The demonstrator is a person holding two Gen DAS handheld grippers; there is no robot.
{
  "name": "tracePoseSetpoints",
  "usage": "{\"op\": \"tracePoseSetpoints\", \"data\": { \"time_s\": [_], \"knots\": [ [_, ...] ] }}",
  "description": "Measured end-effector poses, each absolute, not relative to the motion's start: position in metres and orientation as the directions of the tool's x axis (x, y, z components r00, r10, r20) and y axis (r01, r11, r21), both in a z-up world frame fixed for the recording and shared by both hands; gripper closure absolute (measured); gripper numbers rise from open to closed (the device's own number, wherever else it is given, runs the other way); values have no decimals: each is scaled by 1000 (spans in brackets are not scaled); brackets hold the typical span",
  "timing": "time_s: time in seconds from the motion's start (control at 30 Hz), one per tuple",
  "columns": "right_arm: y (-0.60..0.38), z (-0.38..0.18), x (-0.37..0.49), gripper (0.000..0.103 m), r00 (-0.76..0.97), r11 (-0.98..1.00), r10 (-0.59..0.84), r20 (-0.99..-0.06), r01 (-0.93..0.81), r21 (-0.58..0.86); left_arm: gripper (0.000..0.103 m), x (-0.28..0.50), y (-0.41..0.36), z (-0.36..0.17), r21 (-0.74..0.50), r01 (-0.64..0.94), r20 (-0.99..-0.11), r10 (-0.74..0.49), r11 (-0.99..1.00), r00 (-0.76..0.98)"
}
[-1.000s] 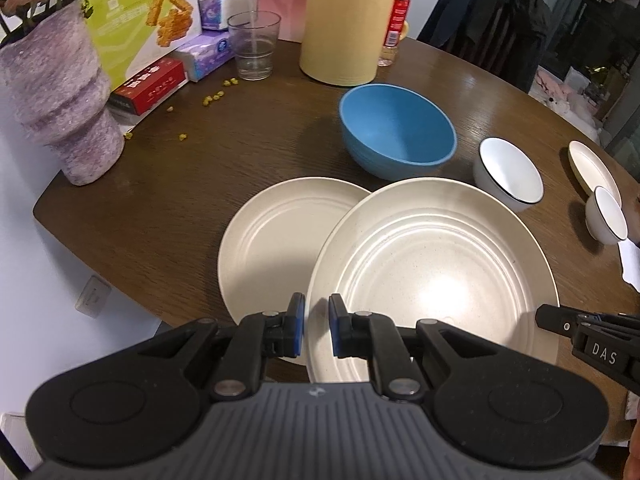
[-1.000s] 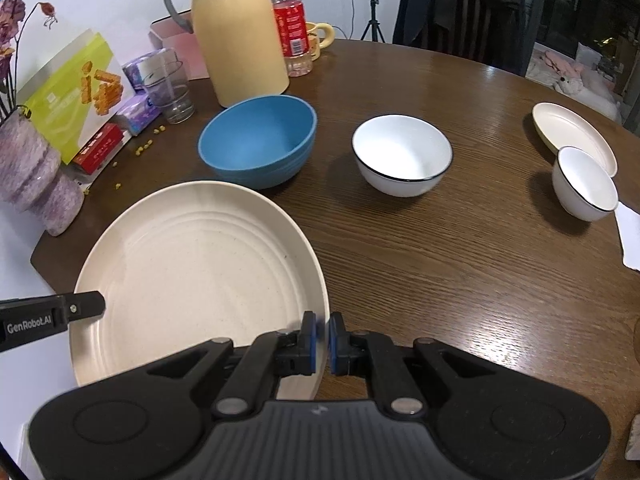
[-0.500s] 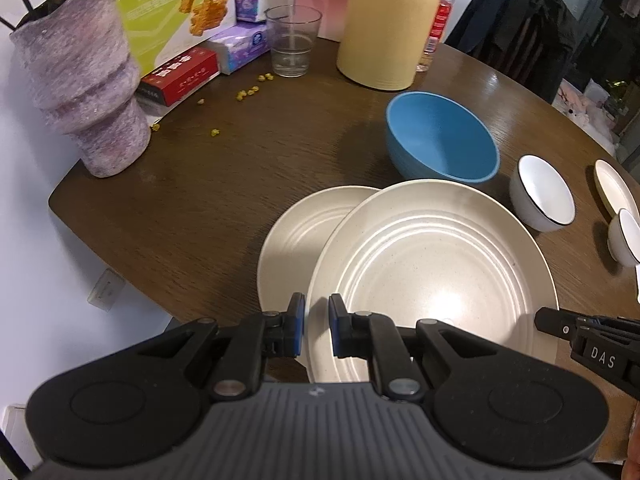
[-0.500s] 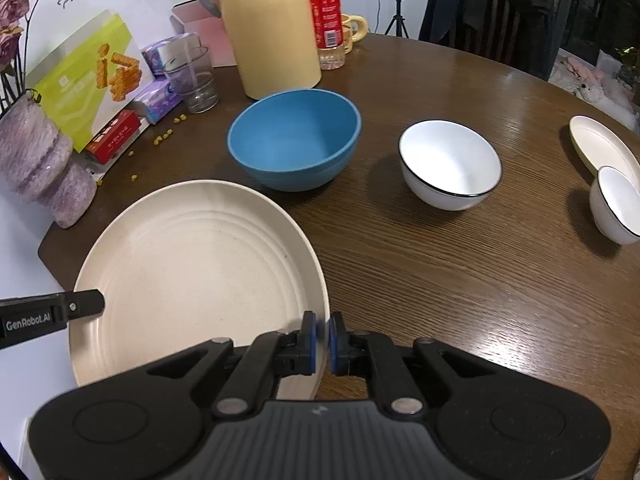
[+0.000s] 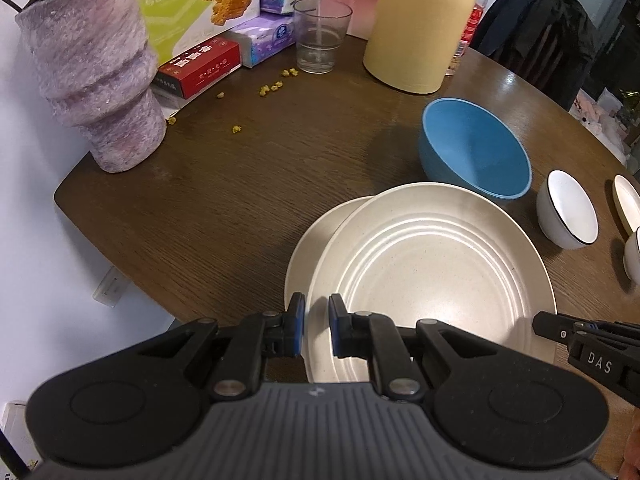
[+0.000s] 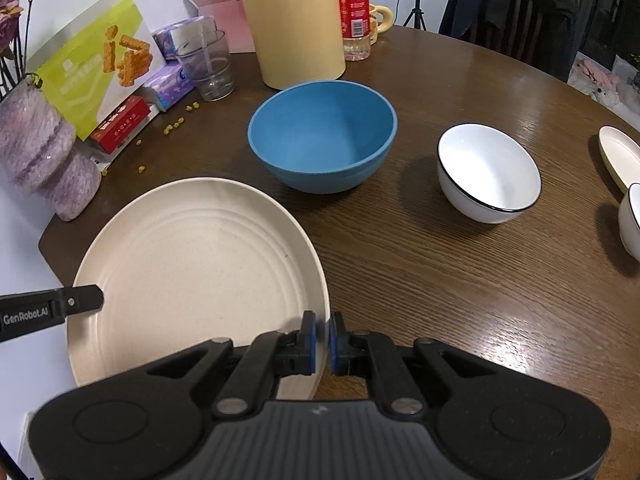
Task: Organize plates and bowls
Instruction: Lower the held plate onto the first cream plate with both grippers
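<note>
Both grippers carry one large cream ribbed plate (image 5: 432, 280) (image 6: 200, 272) just above the table. My left gripper (image 5: 316, 308) is shut on its near-left rim. On the near-right rim my right gripper (image 6: 323, 324) is shut. Under the held plate lies a second cream plate (image 5: 316, 232), mostly covered, with only its left crescent showing. A blue bowl (image 5: 476, 148) (image 6: 324, 140) stands just behind the plates. A white black-rimmed bowl (image 6: 488, 172) sits further right. At the far right are a small cream plate (image 6: 620, 152) and a small white bowl (image 6: 632, 216).
A purple vase (image 5: 96, 76) stands at the table's left edge. Behind are a yellow thermos jug (image 6: 296, 20), a glass (image 6: 208, 68), a red-labelled bottle (image 6: 354, 12), snack and tissue boxes (image 5: 200, 68) and scattered yellow crumbs (image 5: 272, 88). The table edge (image 5: 100, 236) runs close on the left.
Both grippers have carried the large plate leftward over the lower plate, which is now covered much more. Both grips are unchanged.
</note>
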State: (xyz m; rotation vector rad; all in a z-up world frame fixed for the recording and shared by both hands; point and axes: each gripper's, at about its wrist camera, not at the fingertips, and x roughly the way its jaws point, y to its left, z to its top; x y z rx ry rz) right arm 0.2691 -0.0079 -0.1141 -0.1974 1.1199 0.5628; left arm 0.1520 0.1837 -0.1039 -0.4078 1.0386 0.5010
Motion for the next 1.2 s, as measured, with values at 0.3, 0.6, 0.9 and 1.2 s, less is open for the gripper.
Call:
{"op": "tracePoseSetpoints", "data": {
  "time_s": [0.3, 0.6, 0.9, 1.2],
  "knots": [
    [7, -124, 277, 96, 296, 841, 321, -900, -525, 128, 90, 160, 197, -115, -78, -581, -896, 198, 810, 396],
    [18, -135, 285, 96, 284, 840, 306, -909, -531, 117, 90, 170, 205, -128, -57, -575, -900, 207, 816, 384],
    [27, -147, 291, 96, 279, 841, 291, -915, -531, 106, 90, 178, 209, -143, -36, -560, -905, 210, 828, 369],
    [31, -156, 291, 96, 285, 840, 270, -920, -537, 80, 90, 185, 209, -155, -15, -538, -907, 215, 843, 363]
  ]
}}
